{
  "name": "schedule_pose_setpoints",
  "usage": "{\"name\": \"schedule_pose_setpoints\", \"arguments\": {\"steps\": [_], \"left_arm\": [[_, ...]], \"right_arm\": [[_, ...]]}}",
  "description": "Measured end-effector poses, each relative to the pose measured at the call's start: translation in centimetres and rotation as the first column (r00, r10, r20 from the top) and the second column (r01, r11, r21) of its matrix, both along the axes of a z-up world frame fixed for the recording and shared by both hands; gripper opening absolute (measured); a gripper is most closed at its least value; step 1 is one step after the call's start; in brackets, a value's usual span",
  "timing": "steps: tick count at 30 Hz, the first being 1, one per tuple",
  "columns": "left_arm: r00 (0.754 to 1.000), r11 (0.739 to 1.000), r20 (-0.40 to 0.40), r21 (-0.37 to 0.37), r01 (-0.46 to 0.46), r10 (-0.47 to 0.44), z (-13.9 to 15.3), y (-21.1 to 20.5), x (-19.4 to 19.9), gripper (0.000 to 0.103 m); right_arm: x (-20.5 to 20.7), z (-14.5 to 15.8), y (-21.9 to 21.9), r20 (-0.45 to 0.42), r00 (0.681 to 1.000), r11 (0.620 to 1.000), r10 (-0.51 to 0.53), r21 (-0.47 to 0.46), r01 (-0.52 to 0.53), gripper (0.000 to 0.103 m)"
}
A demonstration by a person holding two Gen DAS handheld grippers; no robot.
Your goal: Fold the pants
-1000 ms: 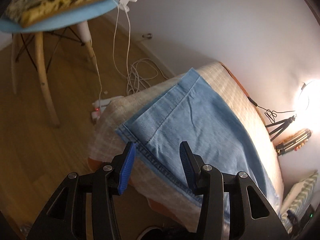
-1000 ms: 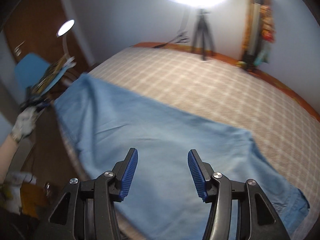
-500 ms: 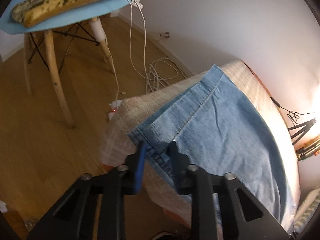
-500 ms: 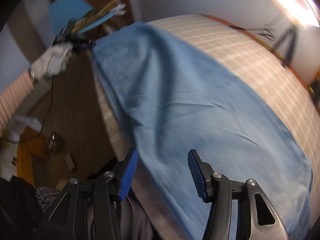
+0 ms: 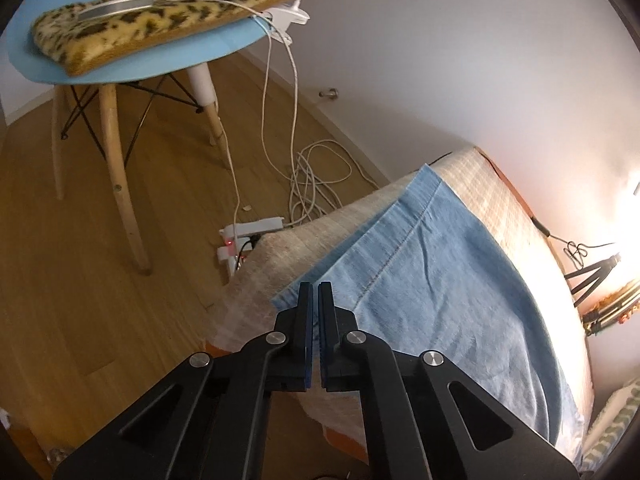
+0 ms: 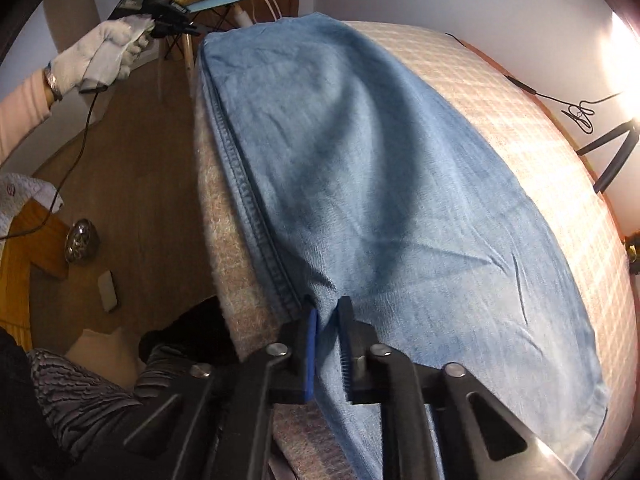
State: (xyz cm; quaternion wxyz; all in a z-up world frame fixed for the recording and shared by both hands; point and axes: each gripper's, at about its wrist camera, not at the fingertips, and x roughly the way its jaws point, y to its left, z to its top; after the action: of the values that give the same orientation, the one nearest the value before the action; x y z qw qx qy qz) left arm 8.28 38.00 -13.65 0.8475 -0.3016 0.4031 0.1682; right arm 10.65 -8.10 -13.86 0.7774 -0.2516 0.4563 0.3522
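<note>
Light blue denim pants (image 5: 440,300) lie flat along the checked bed cover (image 5: 492,208). My left gripper (image 5: 314,292) is shut on the hem corner at the bed's end, with a strip of denim showing between its jaws. In the right wrist view the pants (image 6: 380,180) stretch away, and a gloved hand (image 6: 100,56) holds the left gripper (image 6: 192,28) at their far corner. My right gripper (image 6: 326,312) sits at the seamed near edge. Its jaws are closing, and a pinch of denim is bunched between the pads.
A blue chair (image 5: 132,68) with a leopard cushion (image 5: 160,12) stands on the wooden floor left of the bed. White cables and a power strip (image 5: 252,232) lie by the bed's corner. A tripod (image 6: 612,152) and bright lamp are beyond the bed. A metal bowl (image 6: 82,240) is on the floor.
The left jaws have shut onto the hem corner. My right gripper swung down and rolled to the pants' near seamed edge, and its jaws have come together over a pinch of denim.
</note>
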Motion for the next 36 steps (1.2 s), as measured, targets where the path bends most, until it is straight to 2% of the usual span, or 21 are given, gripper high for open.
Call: {"name": "schedule_pose_setpoints", "arguments": {"steps": [3,4,5,6,7,13,14,16,18,21,22,24,25,26,28,31,34,36], "left_arm": [[1.0,0.994,0.026,-0.106,-0.014,0.017,-1.0,0.6,-0.7,0.003],[0.999,0.99,0.04,-0.137,-0.015,0.021,-1.2,0.7,-0.8,0.01],[0.998,0.986,0.049,-0.165,-0.018,0.027,-1.4,0.8,-0.9,0.033],[0.998,0.983,0.046,-0.184,-0.026,0.035,-1.5,0.8,-0.8,0.044],[0.998,0.981,0.043,-0.19,-0.034,0.043,-1.5,0.8,-0.8,0.051],[0.999,0.983,0.036,-0.183,-0.027,0.034,-1.7,-0.2,0.7,0.048],[0.999,0.983,0.045,-0.185,-0.019,0.028,-1.6,-0.4,0.6,0.041],[0.999,0.987,0.042,-0.163,0.003,0.004,-1.3,-1.0,0.9,0.037],[1.0,0.99,0.024,-0.138,0.008,-0.005,-1.4,-1.3,1.3,0.037],[0.999,0.988,0.023,-0.15,-0.021,0.025,-1.5,-1.2,1.4,0.037],[0.999,0.989,0.019,-0.146,-0.026,0.03,-1.5,-1.2,1.5,0.04],[0.999,0.99,0.02,-0.141,-0.026,0.029,-1.5,-1.3,1.7,0.039],[1.0,0.992,0.016,-0.125,-0.025,0.027,-1.5,-1.5,1.9,0.034],[1.0,0.993,0.012,-0.113,-0.026,0.027,-1.6,-1.7,2.0,0.014],[0.999,0.993,0.001,-0.112,-0.033,0.033,-1.9,-1.8,2.3,0.015],[0.999,0.995,0.011,-0.091,-0.044,0.045,-1.3,-2.2,2.3,0.014],[0.999,0.998,0.03,-0.059,-0.021,0.023,0.0,-2.6,2.2,0.014],[0.999,0.999,0.036,-0.041,-0.01,0.011,0.7,-2.7,2.2,0.014]], "right_arm": [[0.1,0.0,-0.1,-0.011,1.0,1.0,0.004,0.003,-0.004,0.009],[0.3,0.0,0.2,-0.015,1.0,1.0,0.004,0.003,-0.004,0.01],[0.4,0.0,0.2,-0.02,1.0,1.0,0.002,0.003,-0.002,0.011],[0.5,-0.1,0.2,-0.024,1.0,1.0,-0.001,0.002,0.001,0.011],[0.6,-0.1,0.1,-0.026,1.0,1.0,-0.003,0.003,0.003,0.011],[0.8,0.2,0.0,-0.029,0.999,1.0,-0.014,0.009,0.014,0.014],[0.8,0.3,-0.1,-0.028,0.999,1.0,-0.017,0.009,0.017,0.014],[0.8,0.3,-0.2,-0.028,0.999,1.0,-0.019,0.01,0.019,0.014],[0.9,0.3,-0.3,-0.03,0.999,1.0,-0.02,0.012,0.02,0.015],[1.1,0.3,-0.5,-0.033,0.999,0.999,-0.028,0.019,0.029,0.016],[1.1,0.3,-0.5,-0.034,0.999,0.999,-0.03,0.021,0.031,0.017],[1.2,0.3,-0.6,-0.032,0.999,0.999,-0.03,0.023,0.03,0.021],[1.1,0.3,-0.6,-0.031,0.999,0.999,-0.03,0.022,0.03,0.022],[1.1,0.3,-0.5,-0.03,0.999,0.999,-0.029,0.019,0.03,0.022],[1.1,0.2,-0.4,-0.024,0.999,0.999,-0.028,0.015,0.028,0.022],[0.7,0.4,-0.3,0.001,1.0,1.0,-0.026,0.005,0.026,0.03],[0.0,0.8,-0.2,0.026,1.0,1.0,-0.004,0.008,0.004,0.03],[-0.5,0.8,0.1,0.042,0.999,1.0,0.023,0.005,-0.023,0.026]]}}
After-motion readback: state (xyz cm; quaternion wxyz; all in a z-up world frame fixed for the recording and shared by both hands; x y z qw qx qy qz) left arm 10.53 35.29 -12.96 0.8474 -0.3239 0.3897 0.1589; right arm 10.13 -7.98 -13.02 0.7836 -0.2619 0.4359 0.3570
